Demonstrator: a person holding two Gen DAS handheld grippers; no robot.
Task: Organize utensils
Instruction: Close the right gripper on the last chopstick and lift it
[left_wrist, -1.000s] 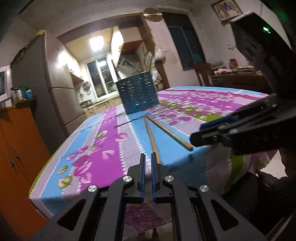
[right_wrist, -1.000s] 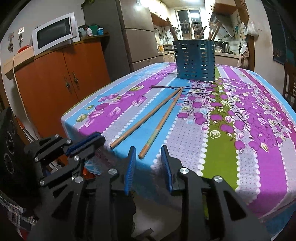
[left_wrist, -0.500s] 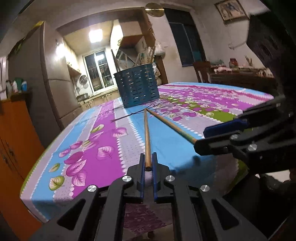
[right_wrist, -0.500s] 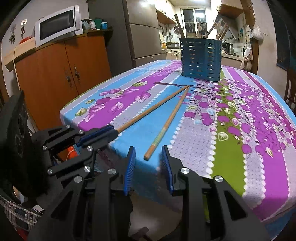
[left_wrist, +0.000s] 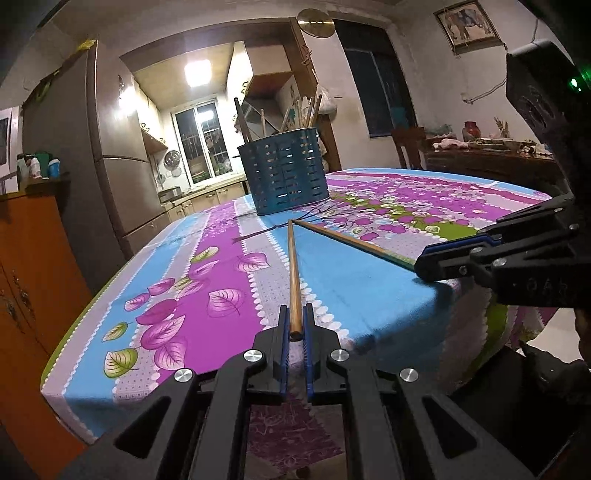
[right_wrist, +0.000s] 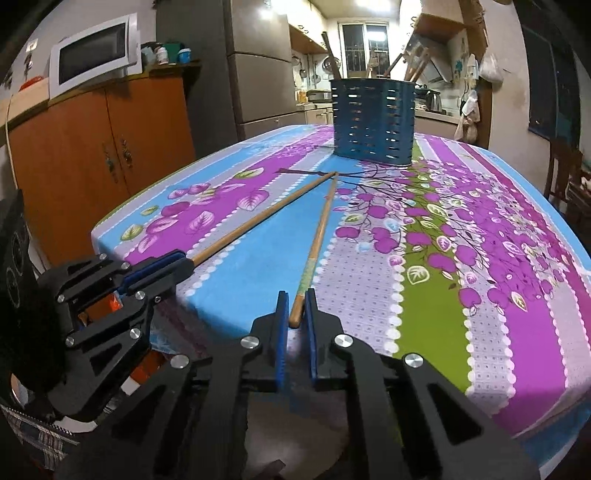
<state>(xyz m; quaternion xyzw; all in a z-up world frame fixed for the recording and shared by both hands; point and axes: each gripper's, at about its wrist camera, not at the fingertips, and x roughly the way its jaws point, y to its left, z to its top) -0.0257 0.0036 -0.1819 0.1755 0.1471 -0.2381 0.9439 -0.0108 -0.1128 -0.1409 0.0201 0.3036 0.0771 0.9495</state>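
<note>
Two long wooden chopsticks lie in a V on the flowered tablecloth, their far tips meeting in front of a blue slotted utensil holder (left_wrist: 284, 171) (right_wrist: 373, 122) that has several sticks in it. My left gripper (left_wrist: 295, 325) (right_wrist: 181, 266) is shut on the near end of the plain chopstick (left_wrist: 294, 273) (right_wrist: 258, 218) at the table's front edge. My right gripper (right_wrist: 295, 306) (left_wrist: 424, 262) has its jaws closing on the near end of the green-banded chopstick (right_wrist: 314, 251) (left_wrist: 351, 240), and the pads pinch it.
The tablecloth (right_wrist: 436, 295) hangs over the near table edge. An orange cabinet (right_wrist: 92, 147) with a microwave (right_wrist: 92, 55) stands on the left, a fridge (right_wrist: 255, 74) behind it. A chair (left_wrist: 406, 147) and a cluttered sideboard (left_wrist: 487, 162) are on the right.
My left gripper moved in along the plain chopstick, whose end now sits between its pads. The right gripper's jaws, apart before, have closed on the green-banded chopstick's end.
</note>
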